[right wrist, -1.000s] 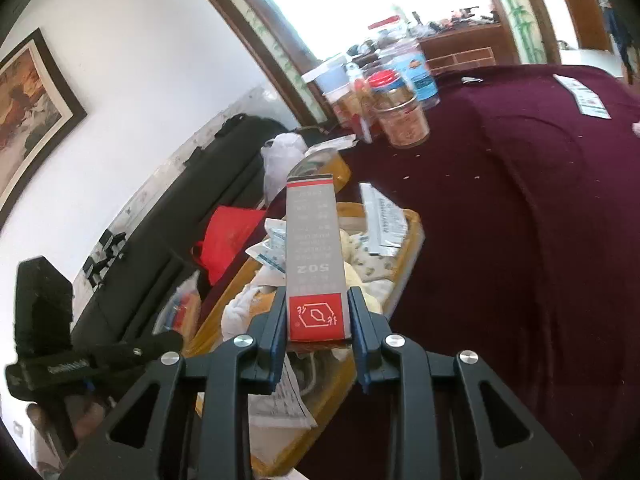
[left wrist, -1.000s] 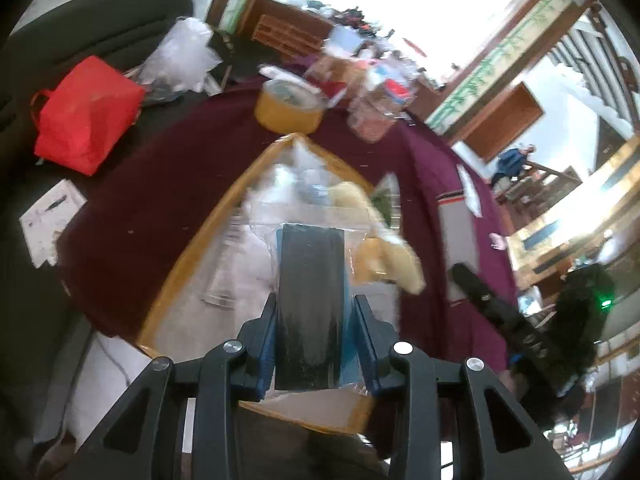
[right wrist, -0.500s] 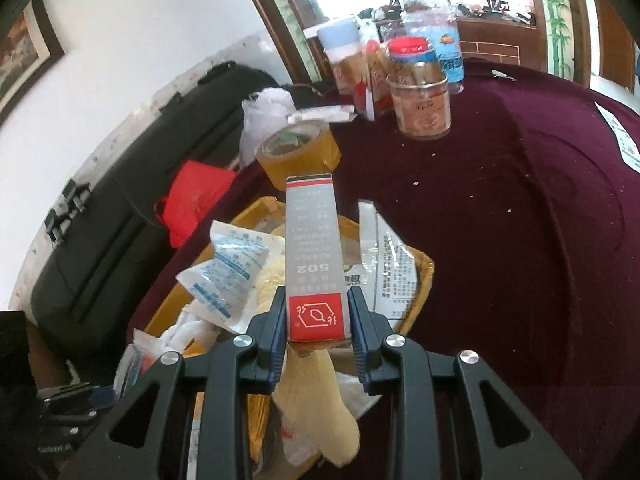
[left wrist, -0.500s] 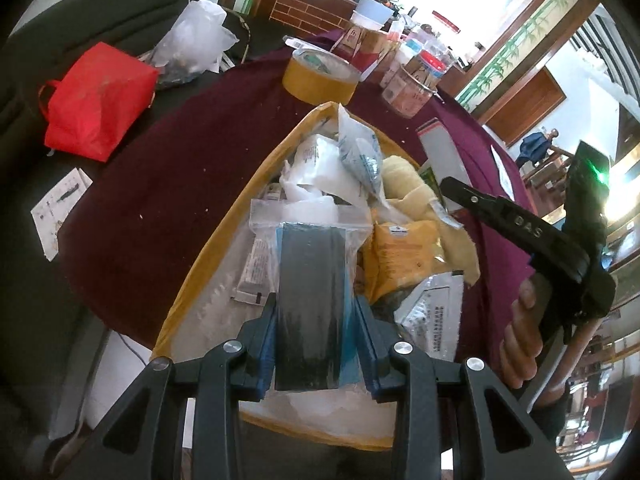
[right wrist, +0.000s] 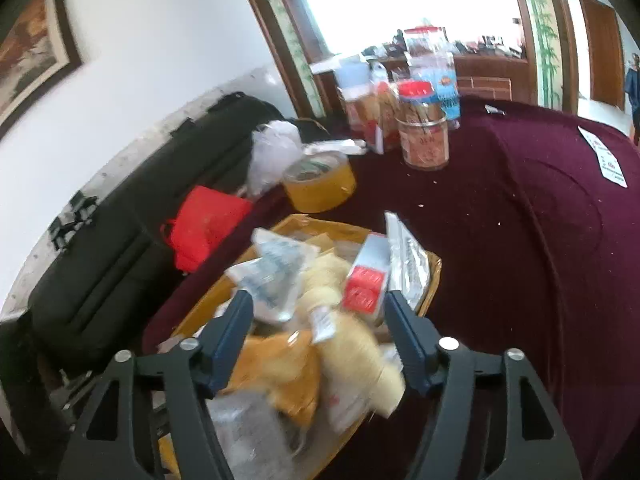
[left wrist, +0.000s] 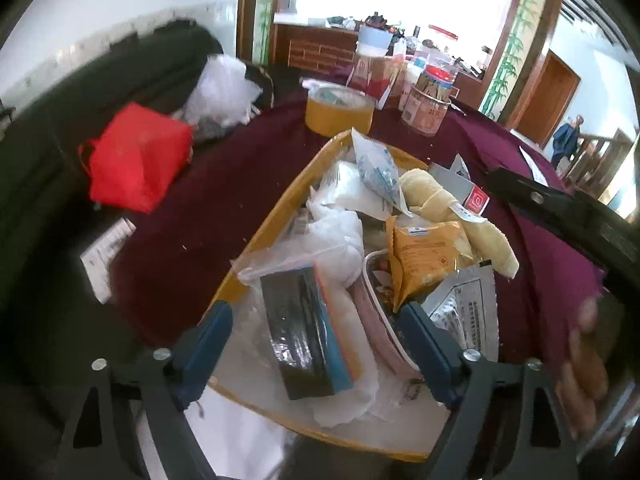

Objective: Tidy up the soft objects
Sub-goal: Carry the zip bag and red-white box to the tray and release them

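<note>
Both hand-held grippers, left (left wrist: 316, 322) and right (right wrist: 318, 314), hang spread and empty over the tray (left wrist: 276, 216); the bagged sponge (left wrist: 300, 332) lies inside (light, squashy, slippery film), so pinch its firm long sides.

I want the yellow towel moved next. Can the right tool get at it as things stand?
Probably yes. The right tool is open and empty, right over the towel, which lies on top of the pile in the tray. A red-and-grey box leans beside it.
</note>
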Demonstrator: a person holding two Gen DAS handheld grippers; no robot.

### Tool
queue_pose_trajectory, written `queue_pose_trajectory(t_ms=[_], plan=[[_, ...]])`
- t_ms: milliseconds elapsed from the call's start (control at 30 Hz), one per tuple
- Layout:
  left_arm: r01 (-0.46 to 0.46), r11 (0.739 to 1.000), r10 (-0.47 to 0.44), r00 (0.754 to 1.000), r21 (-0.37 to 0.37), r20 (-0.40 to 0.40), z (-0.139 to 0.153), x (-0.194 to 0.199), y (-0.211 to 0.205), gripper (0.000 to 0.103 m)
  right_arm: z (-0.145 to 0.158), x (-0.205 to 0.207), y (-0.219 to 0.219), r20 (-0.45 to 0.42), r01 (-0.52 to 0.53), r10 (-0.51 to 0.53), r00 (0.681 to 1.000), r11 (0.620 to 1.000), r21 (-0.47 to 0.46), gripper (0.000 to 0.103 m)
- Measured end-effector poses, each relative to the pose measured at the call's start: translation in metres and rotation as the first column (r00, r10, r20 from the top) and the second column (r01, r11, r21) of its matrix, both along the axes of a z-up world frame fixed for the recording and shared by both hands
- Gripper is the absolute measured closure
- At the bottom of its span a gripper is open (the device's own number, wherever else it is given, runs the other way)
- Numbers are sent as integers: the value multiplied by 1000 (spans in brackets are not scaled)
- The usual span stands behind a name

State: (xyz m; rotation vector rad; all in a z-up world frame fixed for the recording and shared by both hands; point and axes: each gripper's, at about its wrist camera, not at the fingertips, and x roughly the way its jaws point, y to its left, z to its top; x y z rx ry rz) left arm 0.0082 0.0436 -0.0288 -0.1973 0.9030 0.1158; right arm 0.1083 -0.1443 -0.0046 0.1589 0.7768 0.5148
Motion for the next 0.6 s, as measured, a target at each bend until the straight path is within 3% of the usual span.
queue_pose_trajectory(t_ms=[300, 433, 600], plan=[[-58, 988, 47, 996, 141, 80, 17, -13, -6, 12, 11, -53, -18, 22, 1, -1, 1000, 999, 35, 24], [-54, 992, 43, 994, 115, 98, 21, -19, -1, 11, 2, -63, -20, -30, -11, 12, 999, 998, 56, 24], [-11, 996, 3, 996, 94, 90, 22, -26, 1, 10, -11, -80, -15, -60, -13, 12, 998, 1000, -12, 24]])
